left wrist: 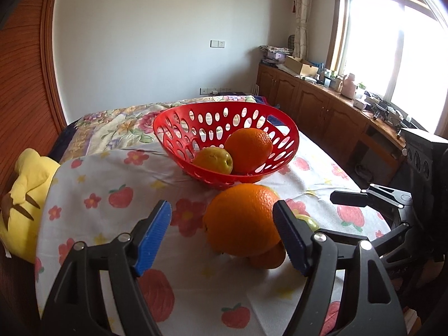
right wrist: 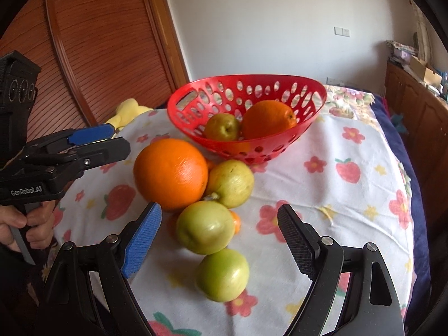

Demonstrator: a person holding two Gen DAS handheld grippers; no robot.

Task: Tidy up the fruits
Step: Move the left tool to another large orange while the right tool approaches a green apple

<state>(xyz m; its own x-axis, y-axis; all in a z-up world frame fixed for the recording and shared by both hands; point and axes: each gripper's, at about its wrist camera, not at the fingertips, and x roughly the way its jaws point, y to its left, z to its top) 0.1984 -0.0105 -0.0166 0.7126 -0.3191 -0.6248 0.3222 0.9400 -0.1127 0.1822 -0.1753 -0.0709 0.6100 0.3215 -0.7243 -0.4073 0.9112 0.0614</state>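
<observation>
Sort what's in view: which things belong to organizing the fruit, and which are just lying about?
Job:
- red perforated plastic basket, holding an orange and a small yellow-green fruit
- large loose orange
- three green apples

Lying about:
- yellow plush toy
- cardboard box

Basket [right wrist: 313, 117] (two fruits inside) sits behind loose fruit [right wrist: 170, 173] on cloth [right wrist: 350, 210].

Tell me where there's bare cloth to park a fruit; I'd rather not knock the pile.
The cloth lies bare to the right of the pile, below the red basket and out to the bed's right edge. It is also bare left of the big orange, toward the yellow plush. Between the orange and the green apples it is crowded.
</observation>
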